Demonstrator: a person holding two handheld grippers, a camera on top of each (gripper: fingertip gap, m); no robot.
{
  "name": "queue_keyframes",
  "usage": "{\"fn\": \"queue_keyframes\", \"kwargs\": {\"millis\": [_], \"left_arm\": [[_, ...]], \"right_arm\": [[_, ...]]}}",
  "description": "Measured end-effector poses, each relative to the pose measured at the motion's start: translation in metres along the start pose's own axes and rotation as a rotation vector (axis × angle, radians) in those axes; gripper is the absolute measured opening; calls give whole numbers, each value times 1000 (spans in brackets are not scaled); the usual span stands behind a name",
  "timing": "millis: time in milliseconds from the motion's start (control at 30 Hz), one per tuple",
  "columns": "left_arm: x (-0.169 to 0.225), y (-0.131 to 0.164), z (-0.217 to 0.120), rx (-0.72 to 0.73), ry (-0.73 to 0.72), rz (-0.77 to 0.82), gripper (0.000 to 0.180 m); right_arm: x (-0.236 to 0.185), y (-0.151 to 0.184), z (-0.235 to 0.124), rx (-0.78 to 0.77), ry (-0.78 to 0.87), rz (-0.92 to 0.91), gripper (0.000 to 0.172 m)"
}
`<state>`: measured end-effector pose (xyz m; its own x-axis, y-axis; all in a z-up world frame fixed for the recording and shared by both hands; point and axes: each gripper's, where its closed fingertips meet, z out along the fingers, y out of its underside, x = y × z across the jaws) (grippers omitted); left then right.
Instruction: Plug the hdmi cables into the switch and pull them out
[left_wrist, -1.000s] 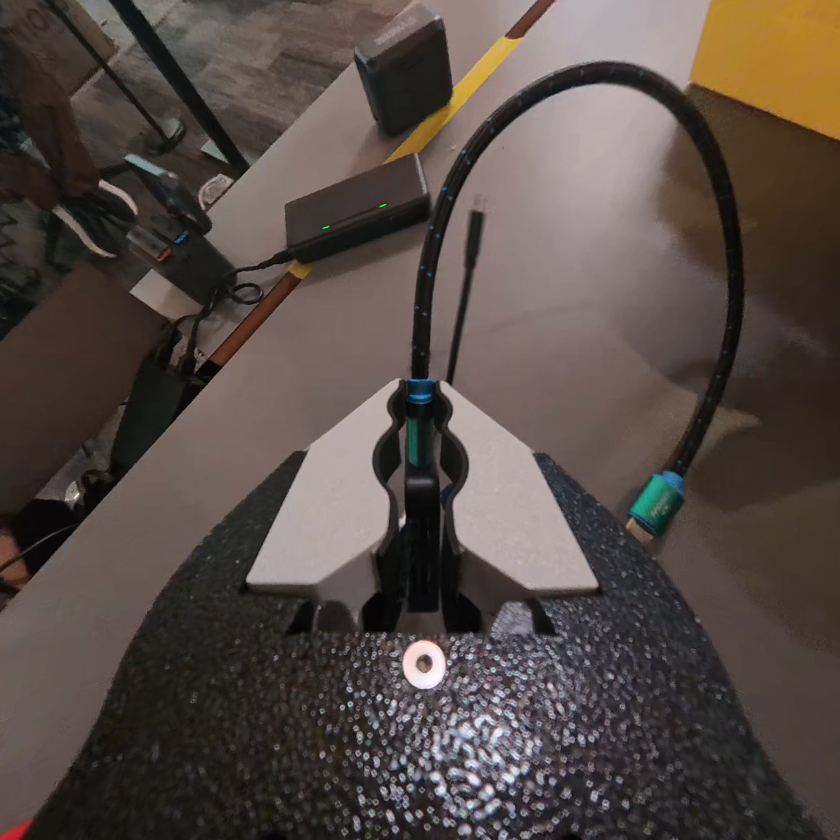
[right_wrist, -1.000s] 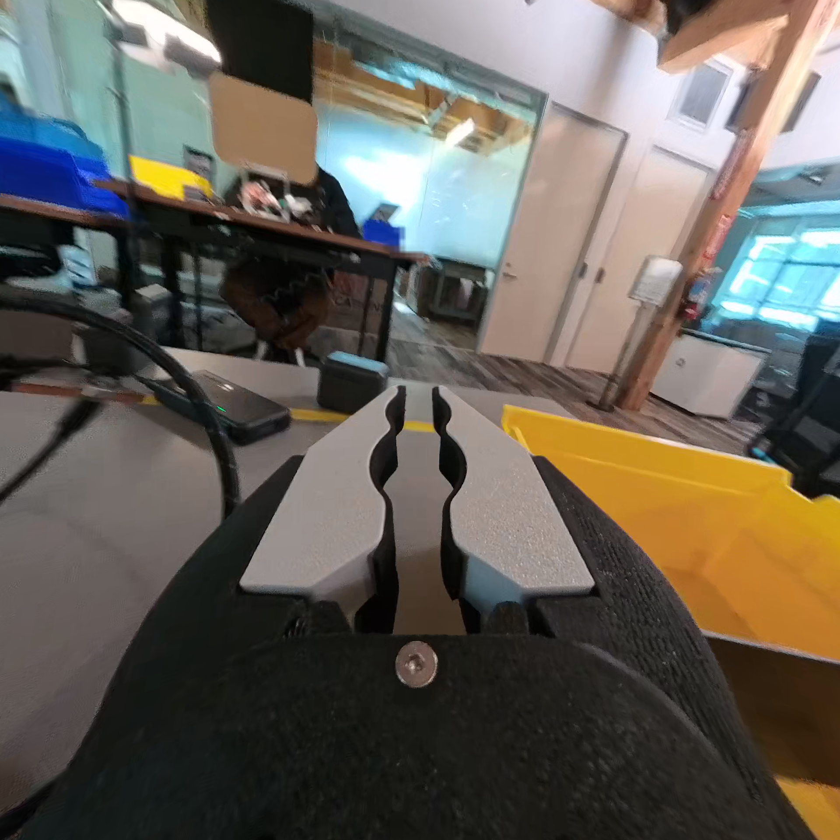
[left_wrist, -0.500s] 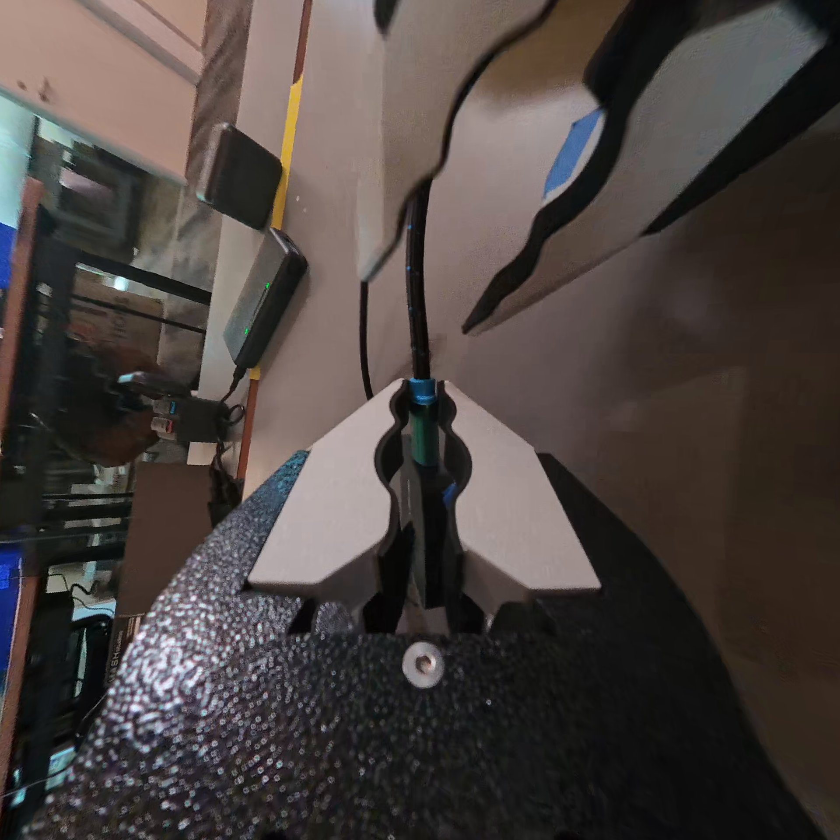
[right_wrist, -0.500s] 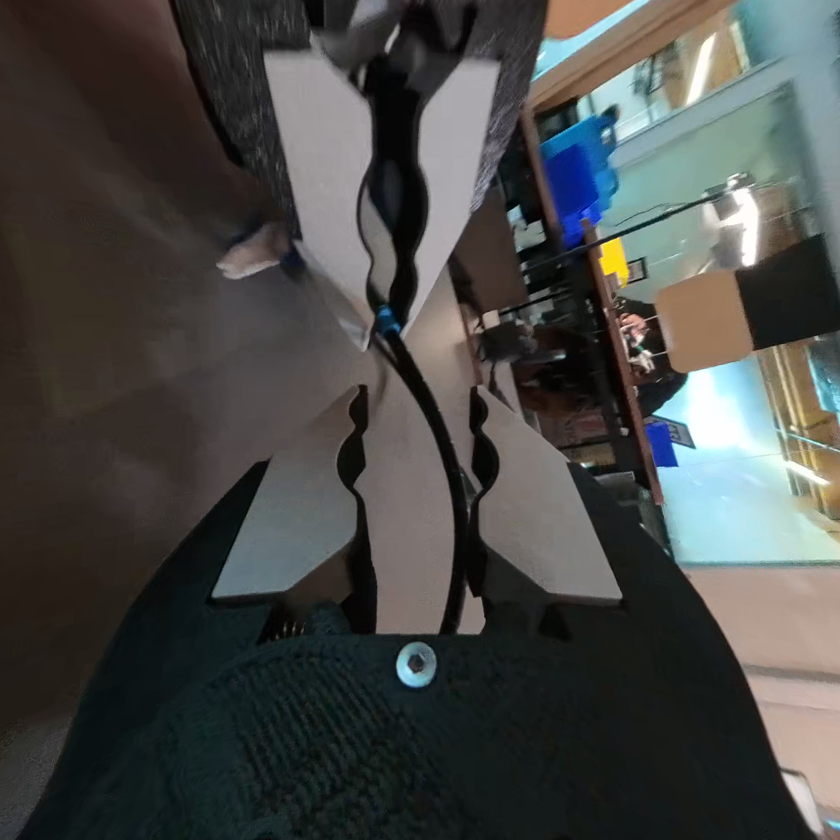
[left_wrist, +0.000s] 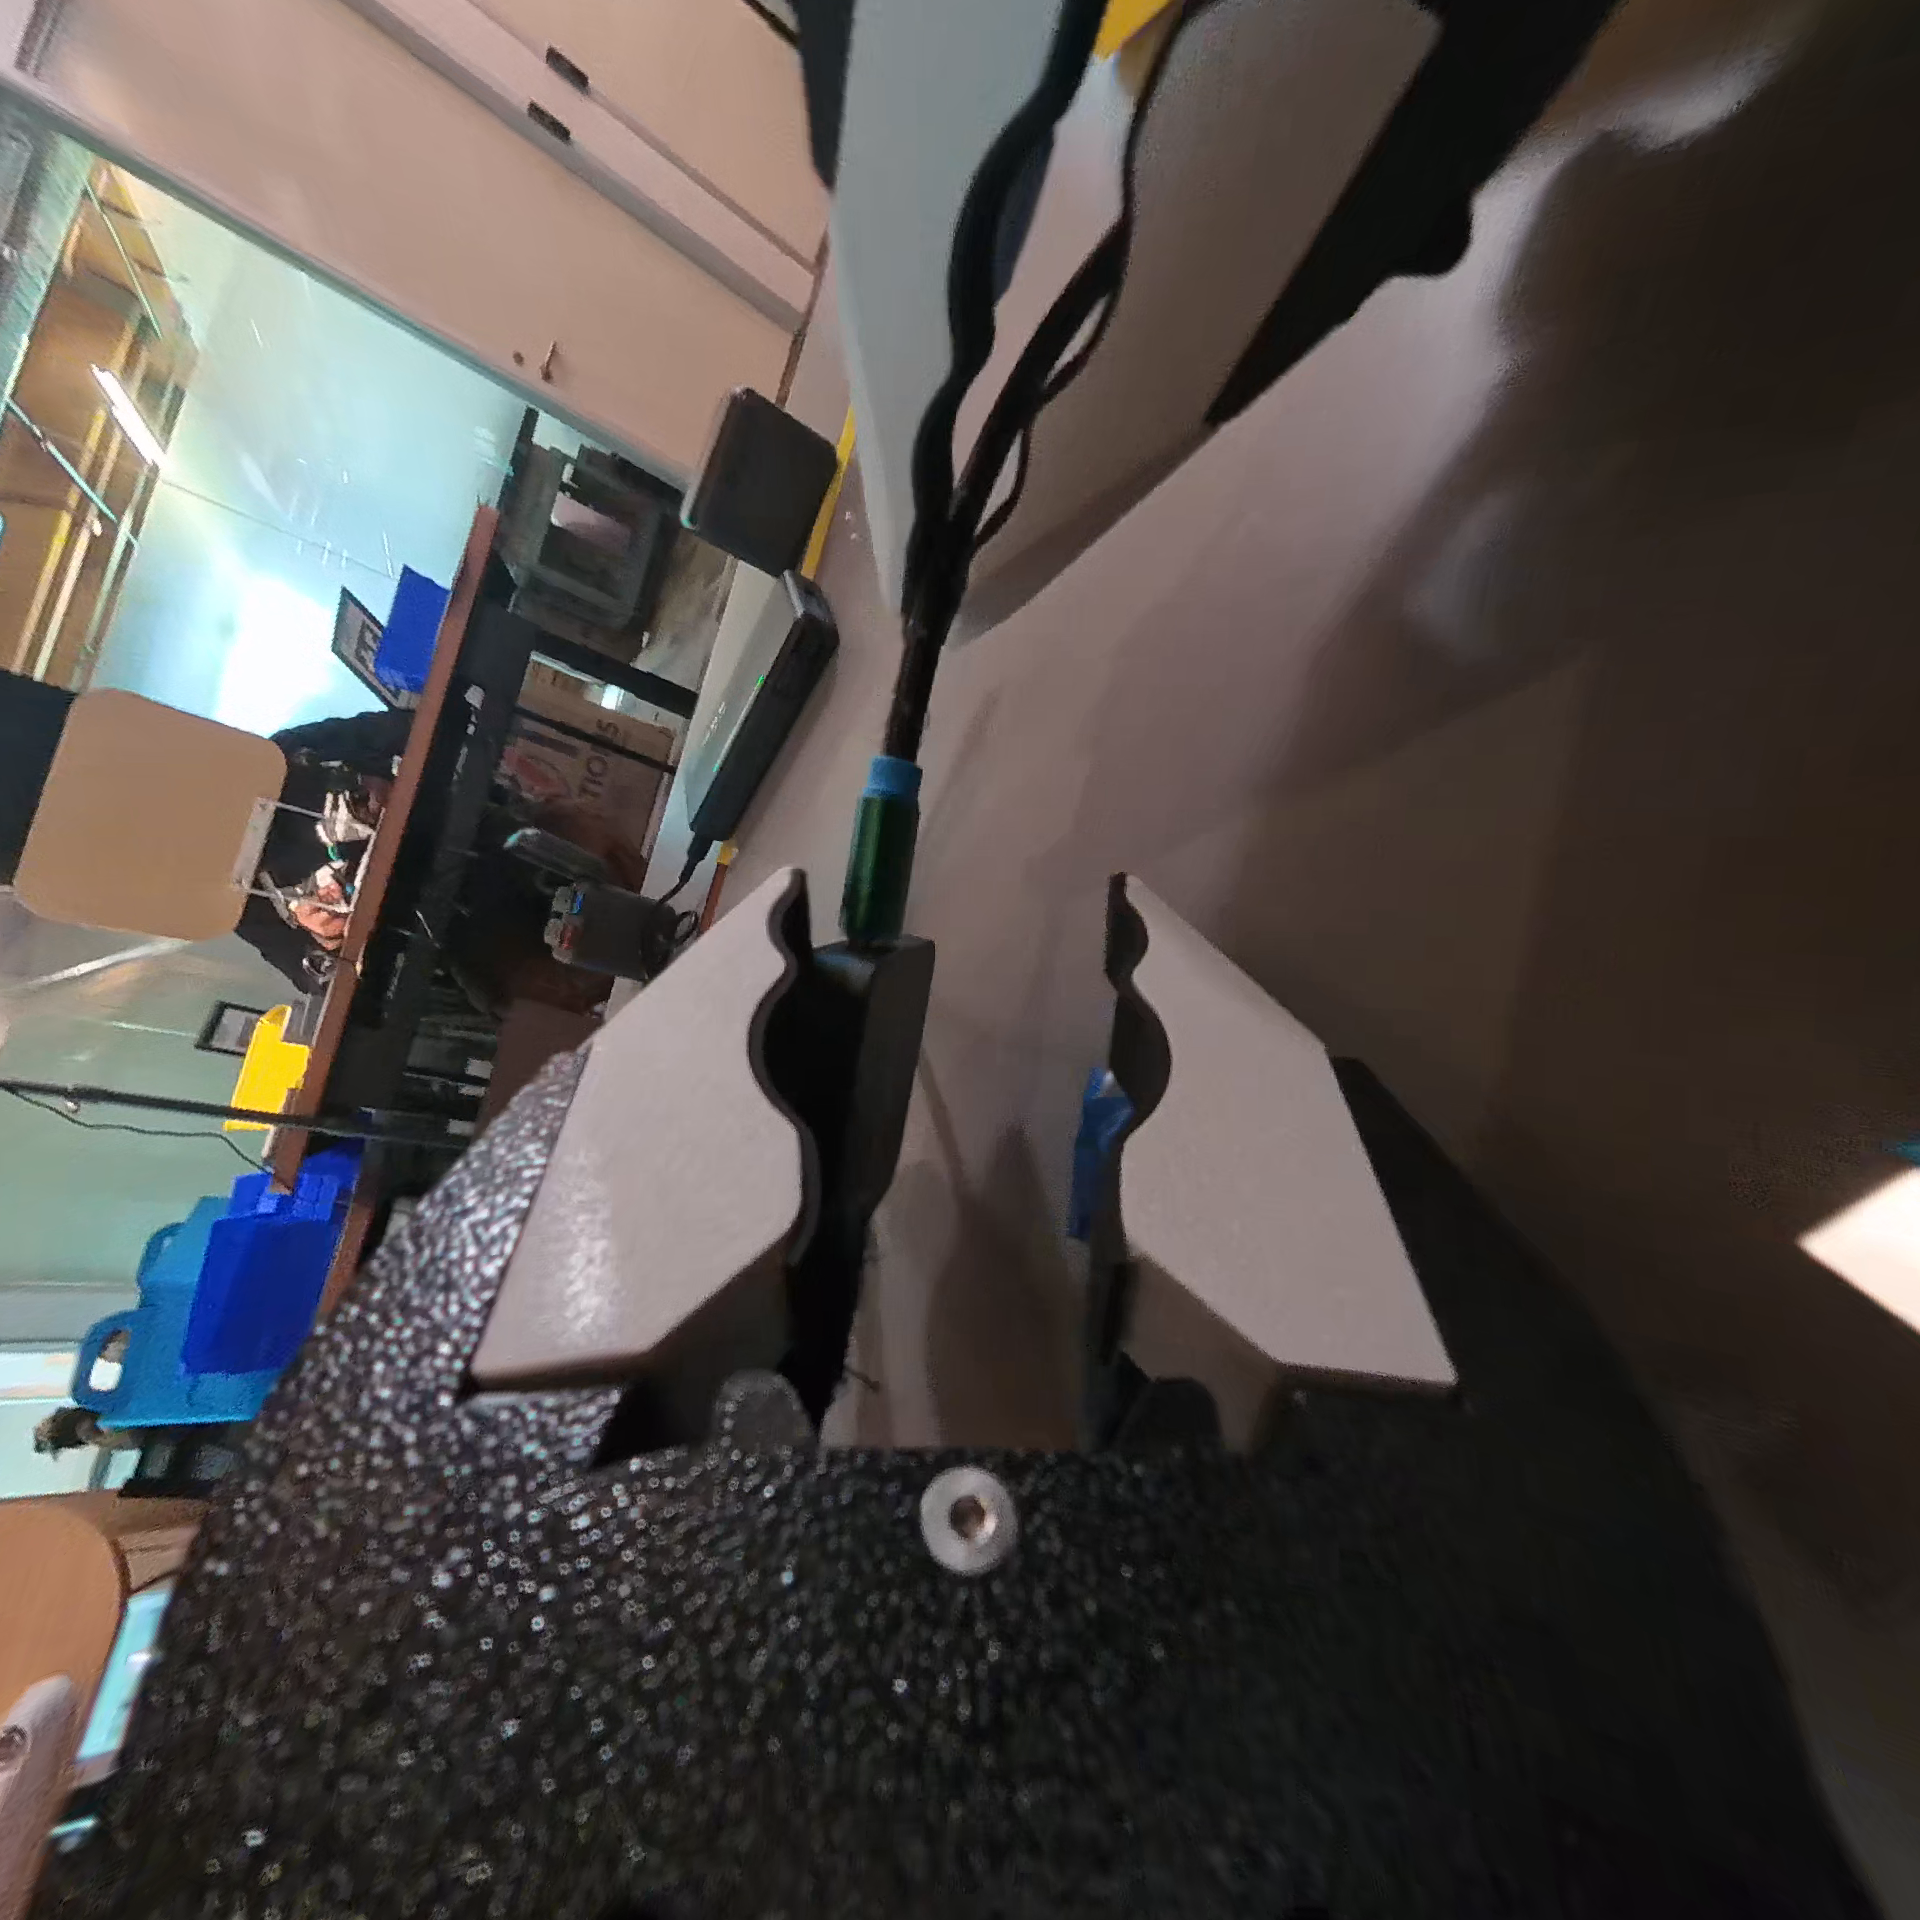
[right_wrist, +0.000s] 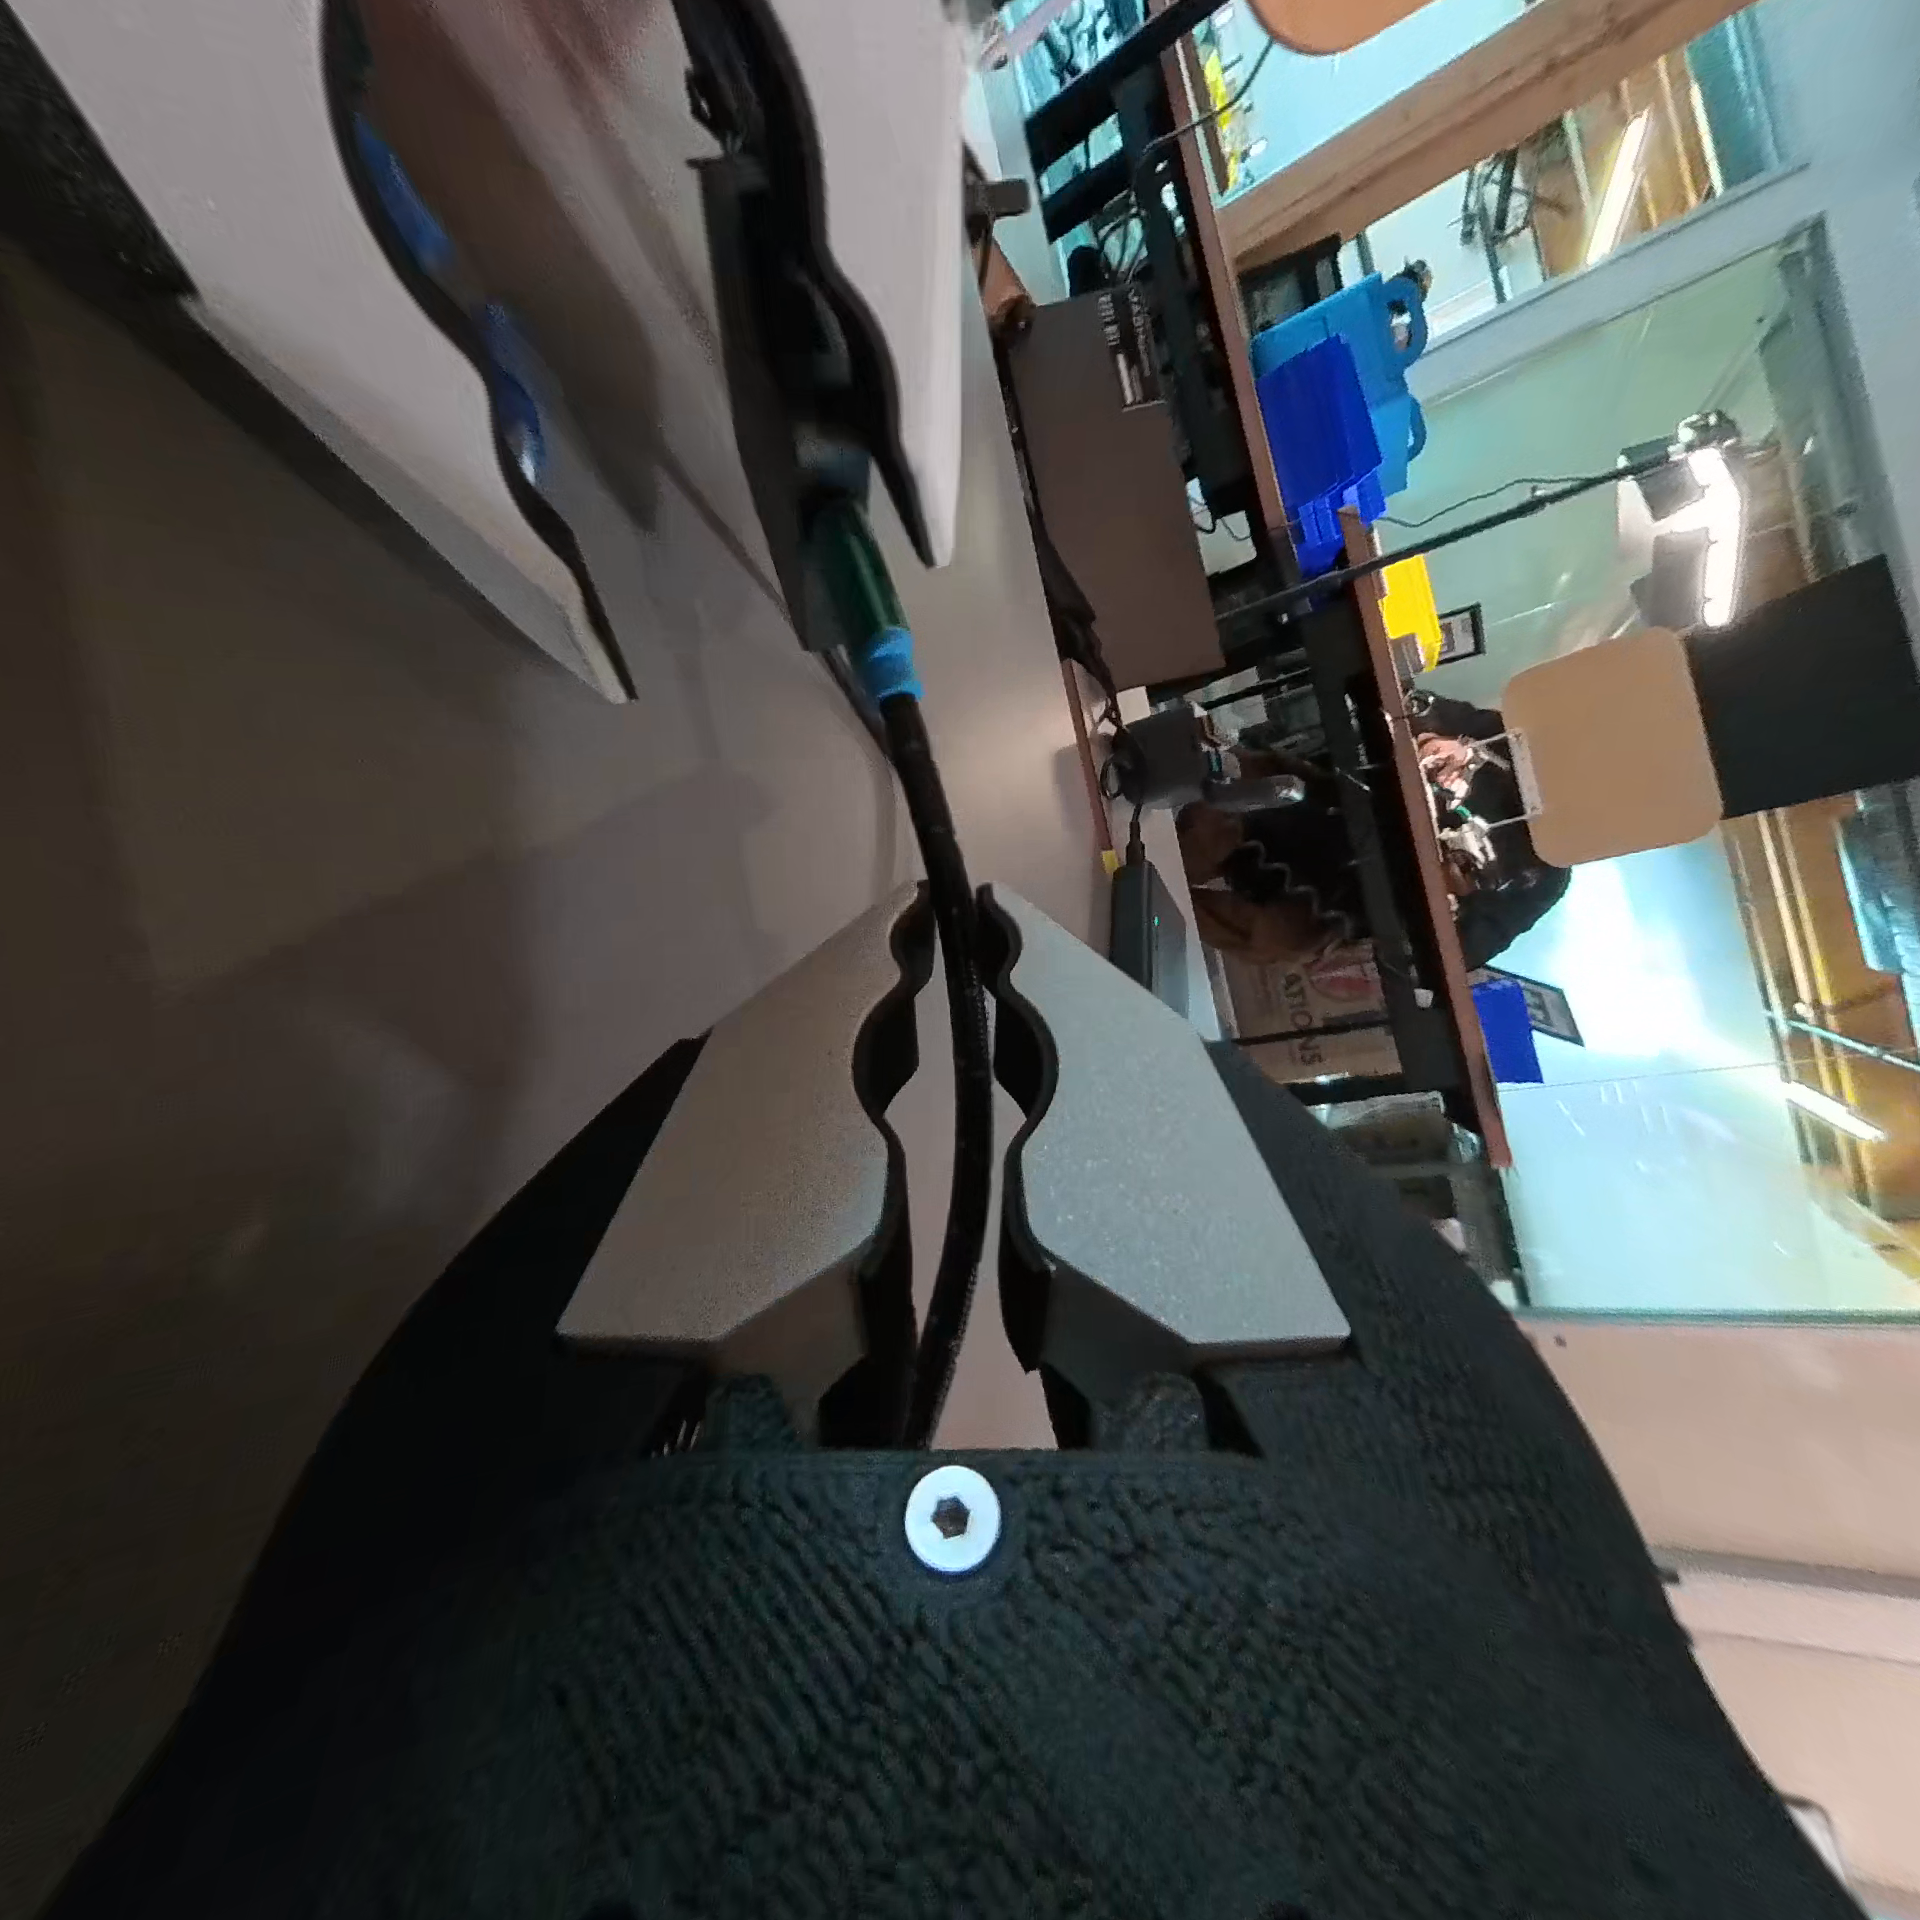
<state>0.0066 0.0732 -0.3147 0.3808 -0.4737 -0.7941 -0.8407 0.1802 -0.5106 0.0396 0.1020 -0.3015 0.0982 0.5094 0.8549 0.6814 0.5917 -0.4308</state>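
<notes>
My left gripper (left_wrist: 956, 883) is open. The dark switch (left_wrist: 878, 997) stands between its fingers and leans on the left finger; the right finger is well clear of it. A green HDMI plug (left_wrist: 878, 862) with a blue collar sits in the switch's end. Its black braided cable (left_wrist: 925, 665) runs up between the right gripper's fingers (left_wrist: 894, 312). In the right wrist view my right gripper (right_wrist: 951, 904) is shut on that cable (right_wrist: 925, 790), a short way from the plug (right_wrist: 857, 592) and switch (right_wrist: 769, 416). The open left gripper (right_wrist: 774, 618) shows at the top left of that view.
Both views are rolled sideways over the grey-brown table (left_wrist: 1351, 831). A black power bank (left_wrist: 769, 707) and a dark box (left_wrist: 764, 494) lie by a yellow tape strip (left_wrist: 836, 488) at the table's edge. A person sits at a desk beyond (right_wrist: 1496, 831). About 5 centimetres separates my left fingertips from my right.
My left gripper, which was shut on the switch and plug, has opened wide. My right gripper closed on the cable it had straddled. Both grippers have rolled onto their sides.
</notes>
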Motion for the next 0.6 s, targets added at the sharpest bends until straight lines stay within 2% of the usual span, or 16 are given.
{"fn": "queue_keyframes", "kwargs": {"millis": [33,100,200,267,400,467,533,600], "left_arm": [[-1,0,0,0,0,-25,59],[-11,5,-4,-2,-45,-107,84],[-16,19,-7,-2,-2,-237,88],[-15,34,-4,-55,28,-235,77],[-4,45,5,-115,58,-139,34],[-4,44,7,-117,45,-84,19],[-3,44,7,-122,35,-57,13],[-3,46,7,-131,29,-28,12]], "right_arm": [[0,0,0,5,8,-3,5],[0,5,2,-17,23,-23,5],[1,6,1,-1,44,-9,5],[1,8,1,3,39,14,5],[-5,10,5,3,7,69,7],[-4,10,6,6,21,73,11],[-3,2,5,19,37,19,27],[-8,-13,7,42,27,-51,33]]}}
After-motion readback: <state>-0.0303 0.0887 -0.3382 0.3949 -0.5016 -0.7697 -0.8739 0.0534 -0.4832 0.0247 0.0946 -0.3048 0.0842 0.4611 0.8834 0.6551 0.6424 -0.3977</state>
